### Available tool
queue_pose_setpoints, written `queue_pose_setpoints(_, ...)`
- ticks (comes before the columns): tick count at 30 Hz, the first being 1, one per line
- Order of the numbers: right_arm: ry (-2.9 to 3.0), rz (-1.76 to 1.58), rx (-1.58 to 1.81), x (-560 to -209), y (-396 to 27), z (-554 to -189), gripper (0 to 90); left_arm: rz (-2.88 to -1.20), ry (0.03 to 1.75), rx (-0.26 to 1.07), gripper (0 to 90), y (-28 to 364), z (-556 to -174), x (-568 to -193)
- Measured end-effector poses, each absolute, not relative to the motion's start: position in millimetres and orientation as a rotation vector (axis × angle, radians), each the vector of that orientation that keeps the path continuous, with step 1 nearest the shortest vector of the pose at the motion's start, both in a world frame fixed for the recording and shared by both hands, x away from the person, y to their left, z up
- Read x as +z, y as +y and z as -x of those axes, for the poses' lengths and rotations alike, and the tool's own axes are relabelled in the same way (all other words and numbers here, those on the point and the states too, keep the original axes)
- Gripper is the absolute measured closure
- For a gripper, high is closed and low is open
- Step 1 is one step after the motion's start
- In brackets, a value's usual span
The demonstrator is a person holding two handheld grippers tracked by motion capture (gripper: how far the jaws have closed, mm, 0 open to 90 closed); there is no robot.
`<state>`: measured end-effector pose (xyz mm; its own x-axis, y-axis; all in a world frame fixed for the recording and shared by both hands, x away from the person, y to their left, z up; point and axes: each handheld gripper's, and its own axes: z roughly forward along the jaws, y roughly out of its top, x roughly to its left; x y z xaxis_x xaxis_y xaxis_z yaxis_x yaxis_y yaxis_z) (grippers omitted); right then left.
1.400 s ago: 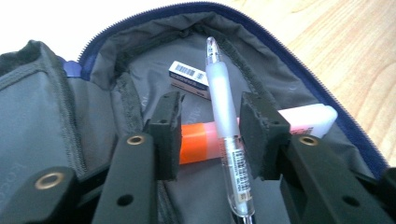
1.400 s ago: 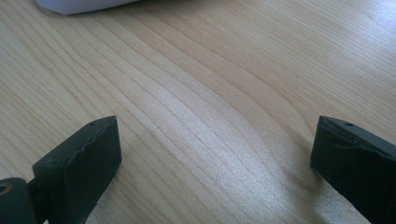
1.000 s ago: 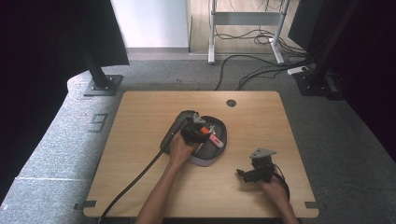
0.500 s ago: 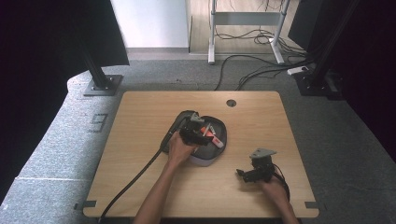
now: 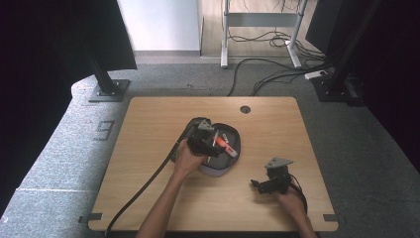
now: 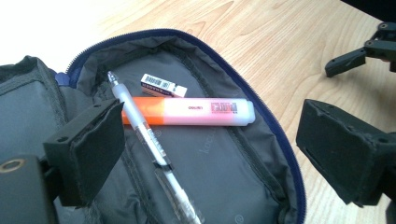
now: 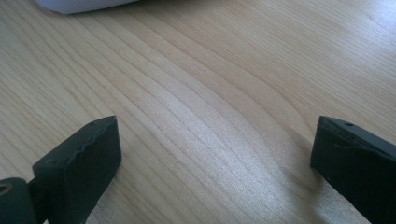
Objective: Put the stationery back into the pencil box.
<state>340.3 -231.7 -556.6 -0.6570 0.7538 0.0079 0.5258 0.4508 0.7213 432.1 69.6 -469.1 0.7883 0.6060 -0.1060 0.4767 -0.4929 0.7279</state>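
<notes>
**A:** Left gripper view had the left gripper point(image 6: 210, 154) hanging over the open pencil case point(image 6: 261, 182), jaws just spread wide, nothing pinched. An orange highlighter point(image 6: 196, 111) lay inside, with a clear pen point(image 6: 140, 126) crossing over it and a small eraser point(image 6: 164, 86) beside.

**B:** And the other one? High view showed the right gripper point(image 5: 260, 186) low on the table point(image 5: 148, 129), well apart from the case, jaws released, bare wood between them.
</notes>
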Motion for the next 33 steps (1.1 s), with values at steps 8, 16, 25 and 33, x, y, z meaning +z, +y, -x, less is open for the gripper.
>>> queue_pose_setpoints(8,2.392,-1.093,1.024,-556.6,-231.7,-340.3,1.3,-2.185,0.776,0.240,6.5,77.1,-422.5,-461.6)
queue_pose_setpoints(16,2.392,-1.093,1.024,-556.6,-231.7,-340.4,1.3,-2.195,0.756,0.270,4.8,85.1,-411.4,-455.3)
queue_pose_setpoints(25,2.391,-1.093,1.024,-556.6,-231.6,-340.4,1.3,-2.181,0.743,0.278,3.3,97.7,-395.3,-450.7)
queue_pose_setpoints(33,2.391,-1.095,1.024,-556.5,-231.6,-340.4,1.2,-2.169,0.746,0.290,2.0,113.6,-379.6,-454.9)
